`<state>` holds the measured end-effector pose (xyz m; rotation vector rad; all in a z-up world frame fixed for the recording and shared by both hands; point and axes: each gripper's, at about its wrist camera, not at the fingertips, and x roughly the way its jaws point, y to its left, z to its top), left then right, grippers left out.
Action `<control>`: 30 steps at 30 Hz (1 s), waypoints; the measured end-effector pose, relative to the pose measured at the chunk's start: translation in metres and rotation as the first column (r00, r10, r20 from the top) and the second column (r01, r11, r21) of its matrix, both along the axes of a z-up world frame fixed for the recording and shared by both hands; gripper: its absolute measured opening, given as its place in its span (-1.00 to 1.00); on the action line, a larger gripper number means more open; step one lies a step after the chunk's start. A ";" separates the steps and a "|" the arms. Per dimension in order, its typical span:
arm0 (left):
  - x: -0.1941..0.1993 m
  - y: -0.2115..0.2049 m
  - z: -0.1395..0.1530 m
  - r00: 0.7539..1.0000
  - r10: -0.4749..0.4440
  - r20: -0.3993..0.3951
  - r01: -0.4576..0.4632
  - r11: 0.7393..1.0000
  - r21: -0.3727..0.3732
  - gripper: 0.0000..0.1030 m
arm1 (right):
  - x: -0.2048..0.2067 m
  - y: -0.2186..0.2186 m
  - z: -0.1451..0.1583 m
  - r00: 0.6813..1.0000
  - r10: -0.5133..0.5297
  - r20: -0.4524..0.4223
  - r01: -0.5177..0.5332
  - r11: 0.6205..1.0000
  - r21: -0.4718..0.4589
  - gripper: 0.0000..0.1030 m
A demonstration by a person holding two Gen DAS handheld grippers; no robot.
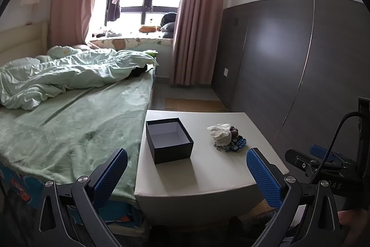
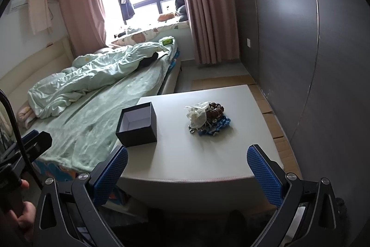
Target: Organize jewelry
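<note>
A pile of jewelry (image 1: pixel 229 138) lies on a white low table (image 1: pixel 208 175): brown beads, blue beads, small metal pieces and a white pouch. It also shows in the right wrist view (image 2: pixel 208 118). An open, empty black box (image 1: pixel 168 139) with a white inside stands on the table's left part, also seen in the right wrist view (image 2: pixel 137 124). My left gripper (image 1: pixel 187 168) is open and empty, held before the table's near edge. My right gripper (image 2: pixel 187 166) is open and empty, also short of the near edge.
A bed (image 1: pixel 69 122) with green sheet and crumpled duvet touches the table's left side. A dark wardrobe wall (image 2: pixel 312 50) runs along the right. Cardboard sheets (image 2: pixel 266 98) lie on the floor beyond and right of the table. The right gripper body (image 1: pixel 323 161) shows at the left view's right edge.
</note>
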<state>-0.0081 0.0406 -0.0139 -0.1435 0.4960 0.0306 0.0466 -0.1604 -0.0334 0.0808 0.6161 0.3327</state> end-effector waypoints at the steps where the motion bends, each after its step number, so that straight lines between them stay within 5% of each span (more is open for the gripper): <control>1: 0.000 0.000 0.000 1.000 0.000 0.000 0.000 1.000 -0.001 0.99 | 0.000 -0.001 -0.001 1.000 0.000 0.000 0.000 1.000 -0.001 0.99; 30: 0.077 -0.025 -0.037 0.987 -0.073 -0.141 0.073 0.997 -0.004 0.99 | 0.061 -0.047 -0.031 0.984 -0.113 -0.138 0.124 0.990 0.071 0.99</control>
